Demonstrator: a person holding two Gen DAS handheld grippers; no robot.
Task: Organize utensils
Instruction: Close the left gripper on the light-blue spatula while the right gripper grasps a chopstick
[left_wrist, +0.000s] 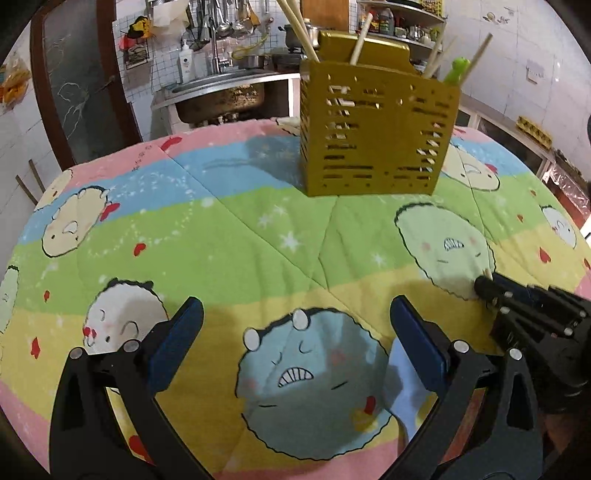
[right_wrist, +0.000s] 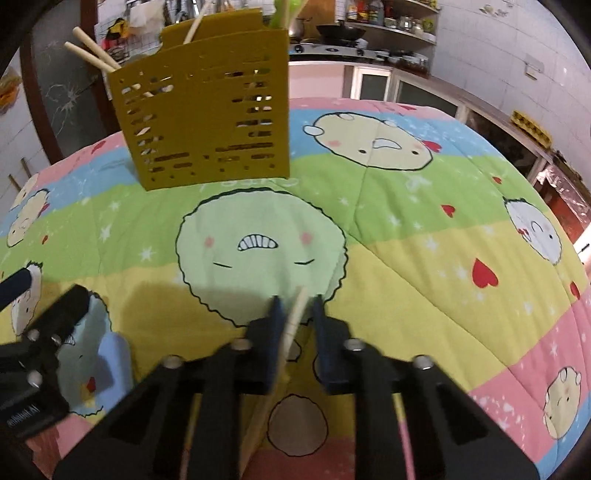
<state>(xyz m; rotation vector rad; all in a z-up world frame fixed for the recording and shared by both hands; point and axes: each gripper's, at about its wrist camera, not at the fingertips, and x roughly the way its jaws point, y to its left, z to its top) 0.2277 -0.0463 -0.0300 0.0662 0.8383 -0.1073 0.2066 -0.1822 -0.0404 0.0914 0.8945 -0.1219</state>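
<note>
Chopstick (right_wrist: 295, 317) sits pinched between the right gripper's (right_wrist: 295, 306) narrowed jaws, low over the cartoon cloth (right_wrist: 424, 258). Left gripper (left_wrist: 295, 317) hangs spread, empty. Yellow holder (left_wrist: 373, 136) stands behind.

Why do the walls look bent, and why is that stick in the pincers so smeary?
Both views curve straight lines at the edges, with dark corners: fisheye lenses. In the right wrist view the chopstick and the right tool are blurred; the yellow holder is sharper. In the left wrist view the left tool throws shadow on the cloth.
</note>
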